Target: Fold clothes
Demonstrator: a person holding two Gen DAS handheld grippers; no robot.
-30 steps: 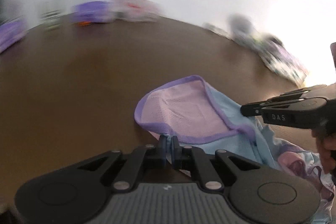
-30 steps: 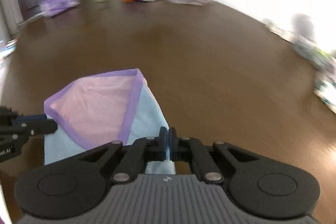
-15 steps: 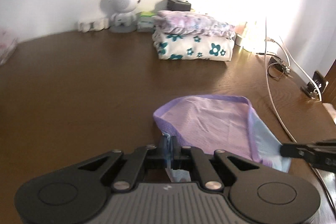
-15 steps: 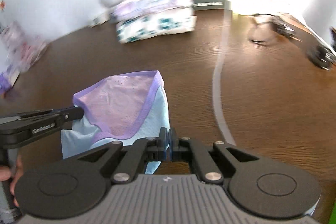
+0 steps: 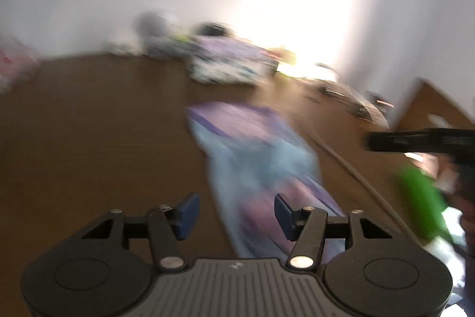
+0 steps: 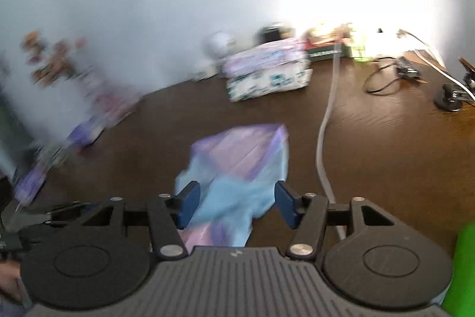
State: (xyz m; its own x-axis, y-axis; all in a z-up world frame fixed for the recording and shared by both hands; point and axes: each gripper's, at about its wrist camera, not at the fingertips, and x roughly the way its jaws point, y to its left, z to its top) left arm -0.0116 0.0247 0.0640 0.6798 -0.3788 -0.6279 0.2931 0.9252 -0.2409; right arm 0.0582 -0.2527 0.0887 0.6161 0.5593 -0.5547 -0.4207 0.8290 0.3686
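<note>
Your left tool (image 5: 234, 211) and right tool (image 6: 236, 202) both stand with jaws spread wide, gripping nothing. The light blue and purple garment (image 6: 242, 165) lies folded on the dark wooden desk (image 6: 386, 138), stretching away from between the fingers of each tool. Beyond it, a stack of folded clothes (image 6: 267, 73) rests near the wall. A pale cable (image 6: 325, 121) runs along the garment's right side. Both views are blurred.

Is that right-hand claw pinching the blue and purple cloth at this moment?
No, the right gripper has its jaws spread wide apart, and the blue and purple garment lies loose on the table between them.
</note>
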